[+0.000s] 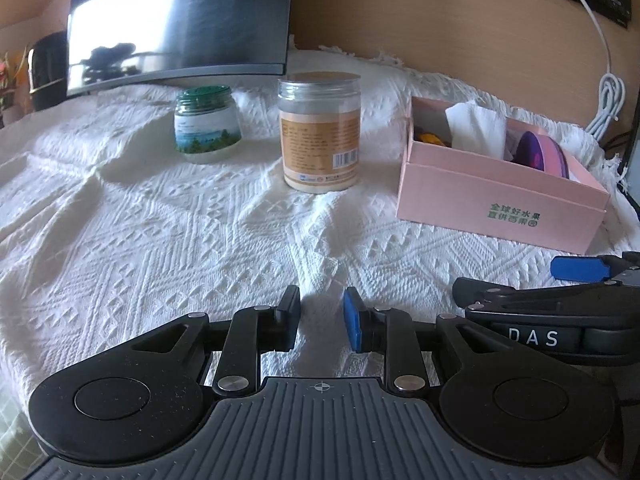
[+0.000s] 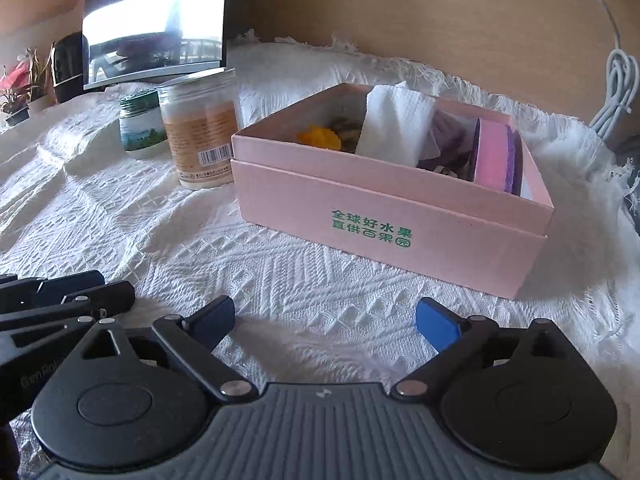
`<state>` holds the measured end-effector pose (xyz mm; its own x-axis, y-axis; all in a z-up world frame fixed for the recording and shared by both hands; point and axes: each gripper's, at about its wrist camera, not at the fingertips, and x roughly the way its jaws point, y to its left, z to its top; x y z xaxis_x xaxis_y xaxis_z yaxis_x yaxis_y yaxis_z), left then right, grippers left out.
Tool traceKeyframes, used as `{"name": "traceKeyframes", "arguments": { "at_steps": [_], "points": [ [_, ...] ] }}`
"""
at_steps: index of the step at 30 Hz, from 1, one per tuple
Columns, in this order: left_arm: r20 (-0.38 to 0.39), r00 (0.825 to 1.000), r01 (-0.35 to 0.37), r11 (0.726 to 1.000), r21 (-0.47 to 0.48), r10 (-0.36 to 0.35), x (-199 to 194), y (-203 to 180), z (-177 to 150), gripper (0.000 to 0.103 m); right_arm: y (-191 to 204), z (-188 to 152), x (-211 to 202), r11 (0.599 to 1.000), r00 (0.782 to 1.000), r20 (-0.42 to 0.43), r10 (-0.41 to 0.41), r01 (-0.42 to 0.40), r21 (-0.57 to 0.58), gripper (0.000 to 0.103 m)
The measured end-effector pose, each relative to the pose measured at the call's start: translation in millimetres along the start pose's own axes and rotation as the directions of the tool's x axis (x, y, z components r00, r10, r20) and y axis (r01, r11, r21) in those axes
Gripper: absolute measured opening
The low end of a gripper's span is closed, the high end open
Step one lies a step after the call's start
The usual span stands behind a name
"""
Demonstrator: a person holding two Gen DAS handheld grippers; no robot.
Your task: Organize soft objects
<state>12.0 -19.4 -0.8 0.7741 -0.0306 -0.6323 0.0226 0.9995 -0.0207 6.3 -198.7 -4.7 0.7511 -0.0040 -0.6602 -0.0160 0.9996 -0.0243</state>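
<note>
A pink cardboard box (image 2: 392,216) with green lettering stands on the white woven cloth (image 2: 280,280). Inside it lie a white folded tissue (image 2: 396,124), a pink and purple sponge (image 2: 494,156), a purple soft item (image 2: 450,136) and something orange (image 2: 320,136). The same box (image 1: 500,196) shows at the right of the left wrist view, with the tissue (image 1: 476,128) and sponge (image 1: 540,152) in it. My right gripper (image 2: 326,320) stands wide open over bare cloth in front of the box. My left gripper (image 1: 322,316) is open with a narrower gap, empty, low over the cloth.
A clear jar with an orange label (image 1: 320,136) and a small green-lidded jar (image 1: 206,124) stand left of the box. A dark monitor (image 1: 180,20) rises behind them. A white coiled cable (image 1: 608,100) hangs at the right by the wooden wall. A potted plant (image 2: 20,88) sits far left.
</note>
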Motion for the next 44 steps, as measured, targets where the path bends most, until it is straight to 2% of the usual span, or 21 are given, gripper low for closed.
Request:
{"name": "traceKeyframes", "arguments": {
  "at_steps": [44],
  "points": [
    [0.000, 1.000, -0.007, 1.000, 0.003, 0.007, 0.2, 0.0, 0.1, 0.028, 1.1, -1.4, -1.4, 1.000, 1.000, -0.002, 0.002, -0.002, 0.001, 0.100]
  ]
}}
